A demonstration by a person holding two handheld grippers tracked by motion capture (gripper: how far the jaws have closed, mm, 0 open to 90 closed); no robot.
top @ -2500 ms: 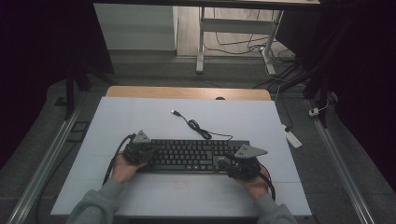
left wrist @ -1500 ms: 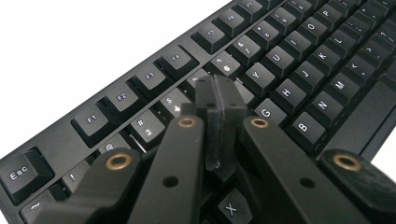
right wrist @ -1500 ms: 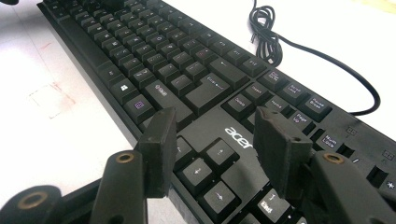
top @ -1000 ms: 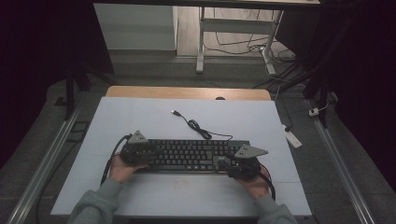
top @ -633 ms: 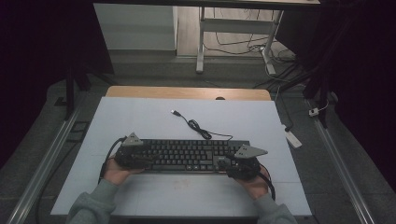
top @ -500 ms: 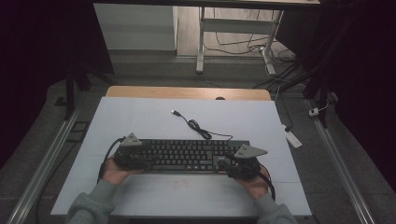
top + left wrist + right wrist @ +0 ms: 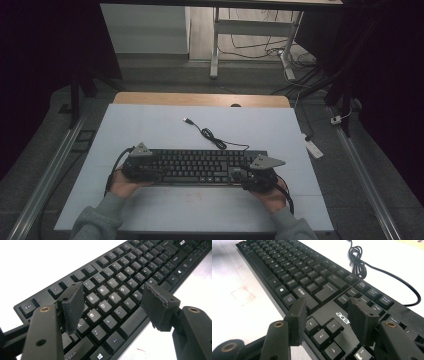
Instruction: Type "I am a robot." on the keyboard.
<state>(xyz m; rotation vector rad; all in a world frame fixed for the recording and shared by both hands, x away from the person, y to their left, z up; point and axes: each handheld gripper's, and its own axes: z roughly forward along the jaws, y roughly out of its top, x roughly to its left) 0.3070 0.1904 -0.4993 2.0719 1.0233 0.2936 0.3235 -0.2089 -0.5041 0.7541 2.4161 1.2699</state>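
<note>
A black keyboard (image 7: 200,167) lies flat on the white table (image 7: 150,125), spanning the space between both tools. The left gripper (image 7: 112,307) hovers over the keyboard's left letter keys; its jaws have just been opening and stand spread, pads clear of the keys. The right gripper (image 7: 327,315) sits at the keyboard's right end above the arrow keys, jaws parted, gripping nothing. The keyboard's cable (image 7: 212,137) coils beyond both tools.

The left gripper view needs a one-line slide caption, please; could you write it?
Left claw open above the letter keys of a black keyboard on a white table.
</note>
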